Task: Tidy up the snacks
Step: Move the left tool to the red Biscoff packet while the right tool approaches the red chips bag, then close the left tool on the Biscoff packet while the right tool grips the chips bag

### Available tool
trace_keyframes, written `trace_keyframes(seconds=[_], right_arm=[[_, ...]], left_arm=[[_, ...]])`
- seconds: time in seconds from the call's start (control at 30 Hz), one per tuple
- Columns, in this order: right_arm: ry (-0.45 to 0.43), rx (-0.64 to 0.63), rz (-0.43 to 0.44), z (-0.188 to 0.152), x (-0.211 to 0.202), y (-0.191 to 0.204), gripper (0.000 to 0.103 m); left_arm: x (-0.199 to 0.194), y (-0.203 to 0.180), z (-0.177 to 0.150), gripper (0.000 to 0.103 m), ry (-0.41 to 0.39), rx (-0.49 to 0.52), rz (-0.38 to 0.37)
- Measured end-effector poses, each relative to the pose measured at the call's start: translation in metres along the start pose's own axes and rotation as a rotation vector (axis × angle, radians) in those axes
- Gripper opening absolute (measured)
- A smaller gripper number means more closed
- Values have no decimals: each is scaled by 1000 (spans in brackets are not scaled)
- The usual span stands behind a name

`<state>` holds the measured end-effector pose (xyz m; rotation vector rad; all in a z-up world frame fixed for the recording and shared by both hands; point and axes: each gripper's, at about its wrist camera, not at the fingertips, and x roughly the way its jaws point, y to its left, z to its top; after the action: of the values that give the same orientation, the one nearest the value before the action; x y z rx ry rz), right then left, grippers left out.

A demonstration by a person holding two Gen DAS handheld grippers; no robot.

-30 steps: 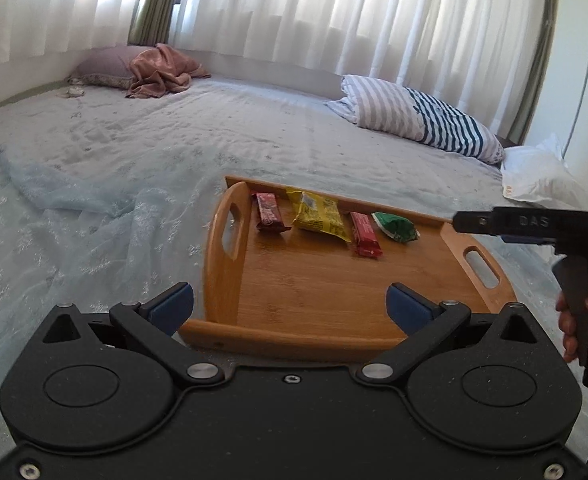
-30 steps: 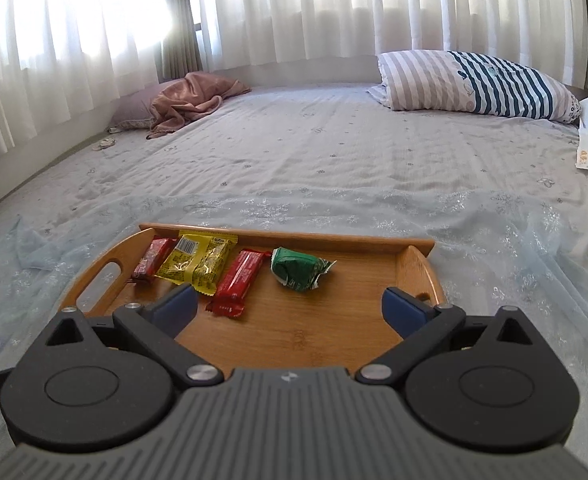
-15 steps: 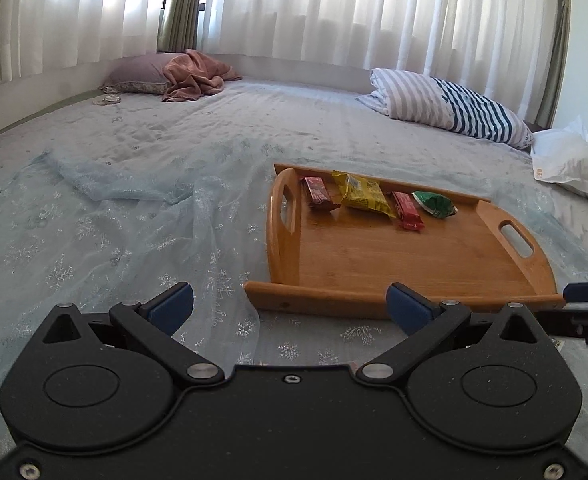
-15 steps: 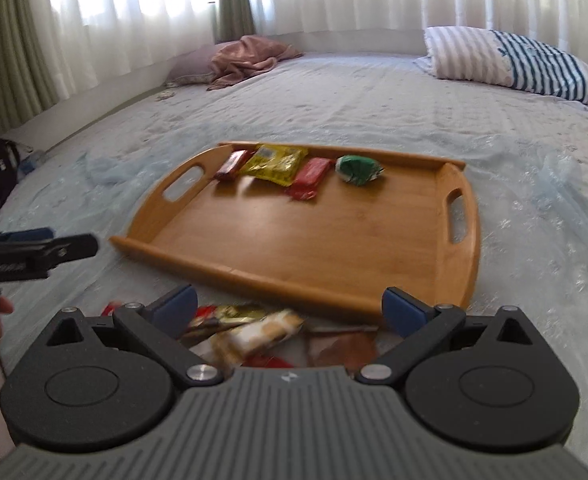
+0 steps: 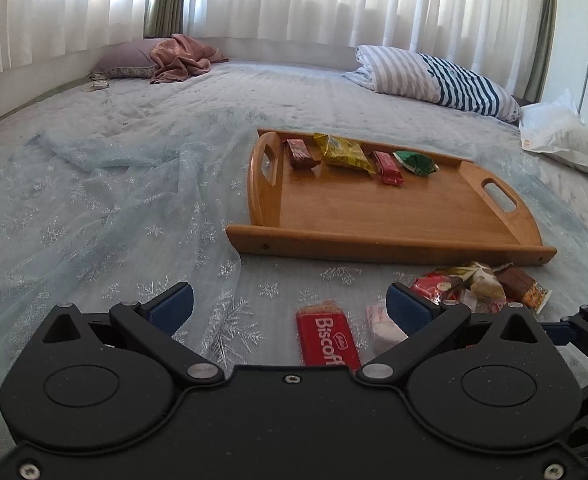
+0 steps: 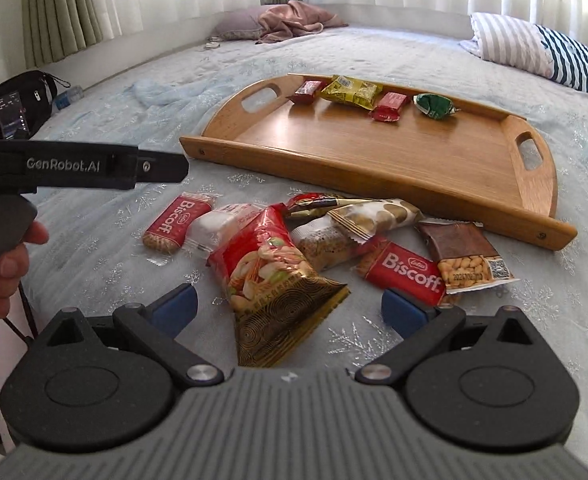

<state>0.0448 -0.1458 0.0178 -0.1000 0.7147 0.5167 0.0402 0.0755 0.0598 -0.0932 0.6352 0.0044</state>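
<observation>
Both tools have pulled back from the wooden tray [image 6: 373, 152] to the loose snack pile on the bed. The right tool [image 6: 288, 308] hangs wide and empty over the red nut packet [image 6: 270, 268]; the left tool [image 5: 290, 308], equally wide, frames a Biscoff packet [image 5: 327, 338]. Four snacks already line the tray's far edge; the next pick is probably here.
</observation>
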Motion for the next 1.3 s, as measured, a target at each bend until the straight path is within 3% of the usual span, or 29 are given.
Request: trace_keyframes(seconds=[0.1, 0.2, 0.37, 0.43, 0.53, 0.67, 0.77, 0.87, 1.0, 1.13, 1.23, 1.3], right_arm=[[-39, 11, -1, -1, 2, 0, 103], [-55, 4, -13, 0, 4, 1, 95], [-81, 4, 0, -2, 1, 3, 68], [-83, 5, 5, -3, 0, 3, 62], [-82, 19, 8, -4, -3, 1, 61], [-82, 76, 15, -6, -7, -7, 61], [-80, 116, 17, -9, -12, -15, 61], [-75, 118, -3, -11, -19, -19, 61], [-78, 139, 1, -12, -31, -23, 57], [-97, 165, 3, -11, -42, -30, 57], [-95, 151, -13, -11, -44, -30, 57], [-83, 124, -18, -12, -43, -27, 64]], left_arm=[[-1, 0, -6, 103, 8, 8, 4], [0, 3, -10, 103, 20, 4, 18], [3, 8, -12, 103, 34, 1, 36], [4, 7, -12, 103, 41, 10, 22], [8, 3, -13, 103, 49, 26, 10], [15, -7, -16, 101, 37, 47, 68], [24, -14, -18, 91, 42, 82, 111], [28, -22, -20, 82, 42, 125, 97], [30, -37, -26, 62, 20, 213, 84], [30, -40, -27, 40, 14, 186, 56], [30, -43, -27, 35, 12, 210, 51], [30, -44, -28, 35, 7, 225, 53]])
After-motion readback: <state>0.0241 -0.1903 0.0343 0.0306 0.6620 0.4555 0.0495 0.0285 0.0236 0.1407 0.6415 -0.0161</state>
